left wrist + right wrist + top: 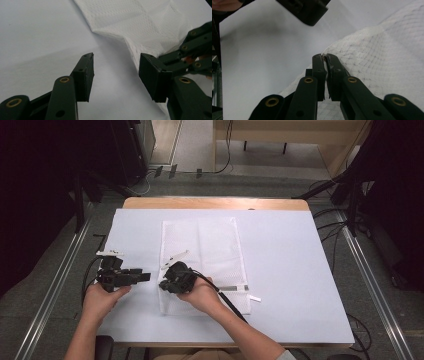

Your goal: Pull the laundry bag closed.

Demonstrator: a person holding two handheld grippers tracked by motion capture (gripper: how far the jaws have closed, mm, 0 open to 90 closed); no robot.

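I see a white mesh bag (202, 257) lying flat in the middle of the table (290, 270), on the pale sheet that covers it. I use the bag as my landmark.

My right gripper (162, 285) is at the bag's near left edge. In the right gripper view its 2 jaws are pressed together on the bag's edge (325, 62), with a thin strip of white cloth pinched between them. The rest of the bag (387, 57) spreads out to the right of the jaws in that view. My right hand (200, 295) rests on top of the bag, and the black cable (231, 302) runs back from the gripper over the bag's near right corner.

My left gripper (146, 276) is just beside the bag's left edge, over the bare sheet. In the left gripper view (116, 72) its 2 jaws are spread wide and hold nothing. The bag's edge (130, 43) sits just past the right jaw there, and the bag bulges up a little where the right gripper (192, 53) pinches it. My left hand (102, 300) is well left of the bag.

A small white strip (255, 298) lies on the sheet just beside the bag's near right corner.
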